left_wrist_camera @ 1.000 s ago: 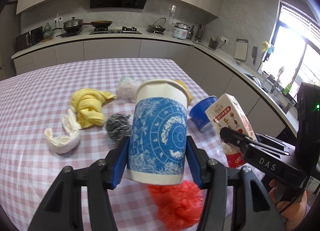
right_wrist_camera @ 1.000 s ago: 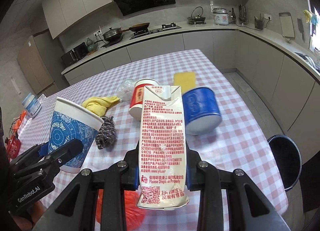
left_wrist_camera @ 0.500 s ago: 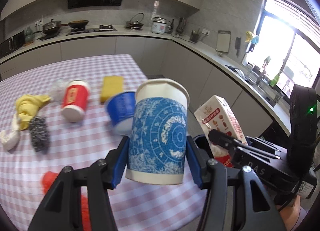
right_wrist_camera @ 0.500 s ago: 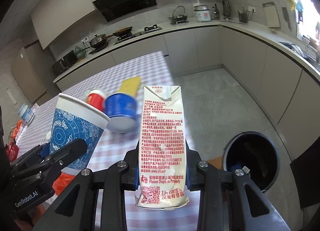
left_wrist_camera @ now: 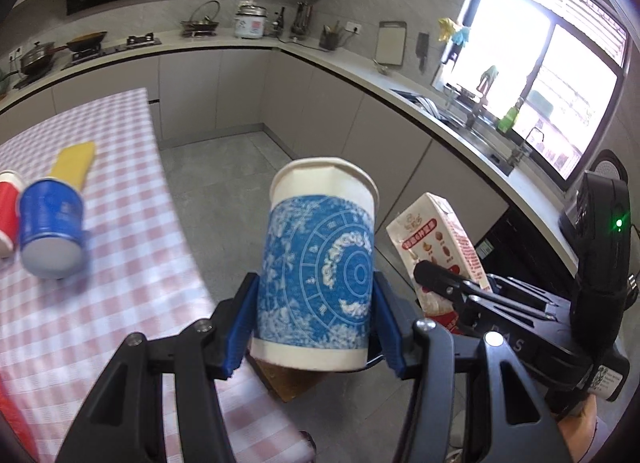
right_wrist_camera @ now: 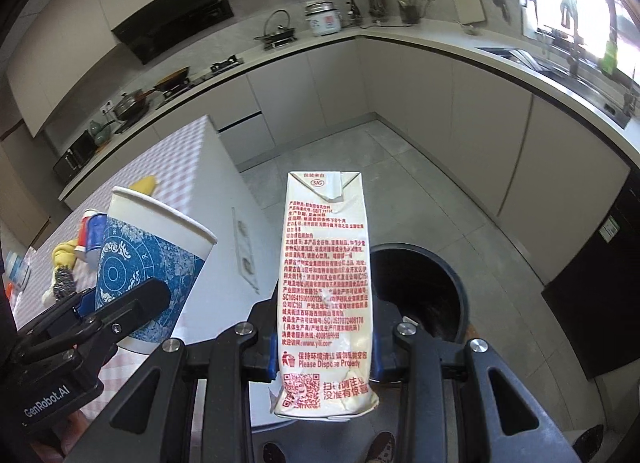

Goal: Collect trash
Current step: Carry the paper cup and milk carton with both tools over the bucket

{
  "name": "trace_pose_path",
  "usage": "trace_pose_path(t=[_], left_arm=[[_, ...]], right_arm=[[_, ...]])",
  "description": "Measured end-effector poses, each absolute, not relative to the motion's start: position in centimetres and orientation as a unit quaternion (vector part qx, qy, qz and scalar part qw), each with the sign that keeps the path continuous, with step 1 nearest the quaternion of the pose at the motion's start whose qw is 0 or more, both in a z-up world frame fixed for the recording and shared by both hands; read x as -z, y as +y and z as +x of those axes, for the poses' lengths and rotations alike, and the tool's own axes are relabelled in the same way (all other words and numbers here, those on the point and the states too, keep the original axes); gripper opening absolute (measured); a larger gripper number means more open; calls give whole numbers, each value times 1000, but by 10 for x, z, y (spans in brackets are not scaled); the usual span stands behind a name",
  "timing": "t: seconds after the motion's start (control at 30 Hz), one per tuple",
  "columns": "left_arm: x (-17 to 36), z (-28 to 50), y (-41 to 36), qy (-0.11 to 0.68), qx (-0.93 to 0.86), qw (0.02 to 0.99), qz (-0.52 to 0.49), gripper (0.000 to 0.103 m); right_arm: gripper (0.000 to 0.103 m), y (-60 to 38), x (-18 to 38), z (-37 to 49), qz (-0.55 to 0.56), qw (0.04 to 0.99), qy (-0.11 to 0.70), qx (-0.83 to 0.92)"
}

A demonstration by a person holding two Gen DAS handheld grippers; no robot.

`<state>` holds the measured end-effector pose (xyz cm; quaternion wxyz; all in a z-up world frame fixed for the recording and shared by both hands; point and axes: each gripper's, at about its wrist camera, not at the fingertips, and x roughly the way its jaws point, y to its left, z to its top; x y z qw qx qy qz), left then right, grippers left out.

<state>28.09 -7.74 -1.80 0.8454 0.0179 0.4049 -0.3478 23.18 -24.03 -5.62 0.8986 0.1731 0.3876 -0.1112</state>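
The left gripper [left_wrist_camera: 316,327] is clamping a blue-patterned paper cup [left_wrist_camera: 318,275] and the right gripper [right_wrist_camera: 324,347] is squeezing a milk carton [right_wrist_camera: 324,291]; both pieces are hanging off the table edge, the carton just in front of the open black trash bin [right_wrist_camera: 448,275], neither dropped yet. Farther back, a blue cup [left_wrist_camera: 50,231], red cup [left_wrist_camera: 7,211], yellow sponge [left_wrist_camera: 74,161] and steel scourer [right_wrist_camera: 64,283] are lying on the checkered table [left_wrist_camera: 132,263], apparently awaiting collection.

Open grey floor [right_wrist_camera: 420,167] surrounds the bin [right_wrist_camera: 460,295]; the table edge [right_wrist_camera: 240,223] stands just beside.
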Motion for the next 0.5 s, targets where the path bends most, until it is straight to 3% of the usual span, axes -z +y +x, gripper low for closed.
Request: trace_pose_path(t=[0.5], left_arm=[[60, 274, -140, 448, 338, 826, 52, 56]], right_arm=[[35, -305, 99, 218, 189, 877, 421, 132]])
